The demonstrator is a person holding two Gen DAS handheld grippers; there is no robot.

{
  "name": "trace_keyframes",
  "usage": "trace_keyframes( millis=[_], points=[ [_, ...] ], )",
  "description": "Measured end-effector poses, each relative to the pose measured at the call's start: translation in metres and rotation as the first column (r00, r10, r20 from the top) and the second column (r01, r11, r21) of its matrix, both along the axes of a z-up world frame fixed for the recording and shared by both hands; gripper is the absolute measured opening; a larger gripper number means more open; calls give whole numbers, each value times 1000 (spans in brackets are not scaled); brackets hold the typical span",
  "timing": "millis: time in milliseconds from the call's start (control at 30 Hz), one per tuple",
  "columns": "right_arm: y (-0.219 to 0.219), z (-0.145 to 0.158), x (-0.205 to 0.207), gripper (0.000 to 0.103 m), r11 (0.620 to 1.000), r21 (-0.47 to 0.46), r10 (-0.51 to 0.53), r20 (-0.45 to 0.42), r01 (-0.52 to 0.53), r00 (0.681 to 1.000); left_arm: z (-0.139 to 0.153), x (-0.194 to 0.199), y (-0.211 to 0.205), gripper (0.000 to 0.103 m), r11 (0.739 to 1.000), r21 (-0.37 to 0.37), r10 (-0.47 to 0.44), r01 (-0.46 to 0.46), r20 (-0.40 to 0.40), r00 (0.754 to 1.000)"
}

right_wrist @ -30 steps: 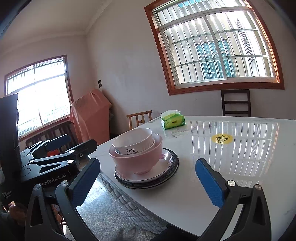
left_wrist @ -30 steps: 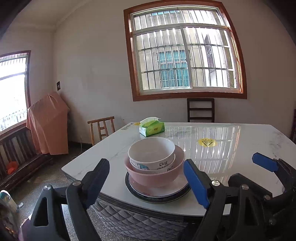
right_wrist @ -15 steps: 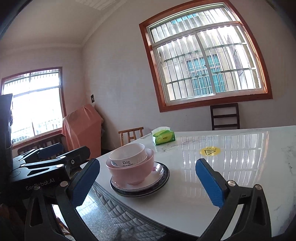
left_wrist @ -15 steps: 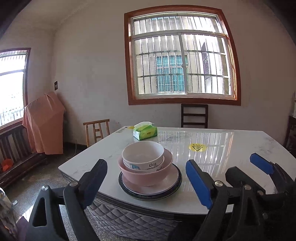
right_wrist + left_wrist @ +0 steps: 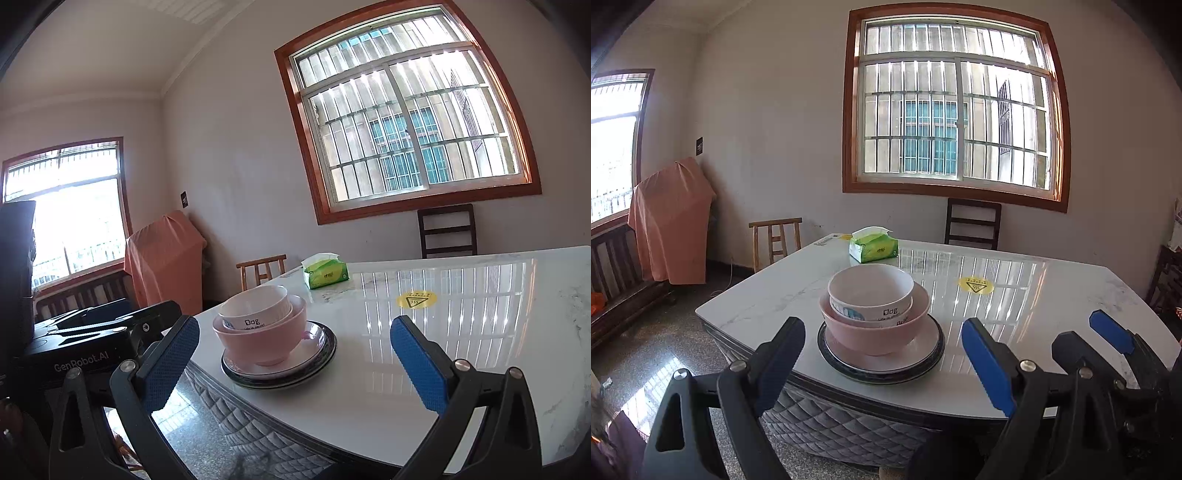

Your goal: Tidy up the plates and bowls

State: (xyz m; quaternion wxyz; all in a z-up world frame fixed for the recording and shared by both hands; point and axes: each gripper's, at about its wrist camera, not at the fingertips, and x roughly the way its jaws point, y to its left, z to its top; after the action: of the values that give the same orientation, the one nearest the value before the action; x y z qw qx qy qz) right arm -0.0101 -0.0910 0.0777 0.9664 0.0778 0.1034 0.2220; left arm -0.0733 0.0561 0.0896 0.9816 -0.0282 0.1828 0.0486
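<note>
The left gripper (image 5: pixel 882 360) is spread wide with nothing between its fingers, held short of the table (image 5: pixel 1052 306) edge. At its 12 o'clock sits the stack: a white bowl (image 5: pixel 870 291) nested in a pink bowl (image 5: pixel 875 328), on a pale plate (image 5: pixel 923 349) over a dark-rimmed plate (image 5: pixel 938 360). The right gripper (image 5: pixel 295 362) (seen at 3 o'clock in the left view) is spread wide too, empty. A green tissue pack (image 5: pixel 873 249) lies beyond the stack at 12 o'clock
</note>
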Motion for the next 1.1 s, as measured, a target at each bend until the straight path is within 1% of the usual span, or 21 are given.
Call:
trace_keyframes(
  millis=[233,467,667,700,767,833,867,900,967,1000,1100],
  points=[
    [4,-6,1,103,1000,-18,21,-31,-21,999,-6,4,4,89,1000,3,9,-9,-26,1000],
    [4,-8,-2,103,999,-24,30,-38,-31,999,-12,7,7,89,1000,1,13,-13,-45,999],
    [3,-13,2,103,999,-27,37,-68,-39,997,-20,14,6,89,1000,13,5,-4,-81,997],
    [3,-14,2,103,999,-27,37,-75,-39,997,-21,15,6,90,1000,14,6,-5,-87,996],
    [1,-16,4,103,999,-29,37,-89,-40,995,-24,18,6,95,1000,14,12,-11,-96,995],
    [-1,-20,6,103,999,-33,36,-107,-40,994,-27,21,6,99,999,21,41,-40,-98,994],
    [-3,-21,7,103,999,-37,36,-115,-40,993,-29,22,6,103,998,33,61,-58,-102,993],
    [-7,-22,9,103,998,-42,35,-123,-40,992,-30,23,5,103,996,49,78,-74,-102,992],
    [-17,-22,15,103,998,-64,12,-137,-21,990,-34,24,5,103,993,72,98,-92,-96,991],
    [-24,-22,20,103,996,-93,-14,-152,0,988,-35,25,5,103,993,75,101,-94,-99,990],
    [-61,-25,43,103,983,-166,-115,-199,82,973,-36,29,10,103,994,55,102,-96,-118,988]
  ],
)
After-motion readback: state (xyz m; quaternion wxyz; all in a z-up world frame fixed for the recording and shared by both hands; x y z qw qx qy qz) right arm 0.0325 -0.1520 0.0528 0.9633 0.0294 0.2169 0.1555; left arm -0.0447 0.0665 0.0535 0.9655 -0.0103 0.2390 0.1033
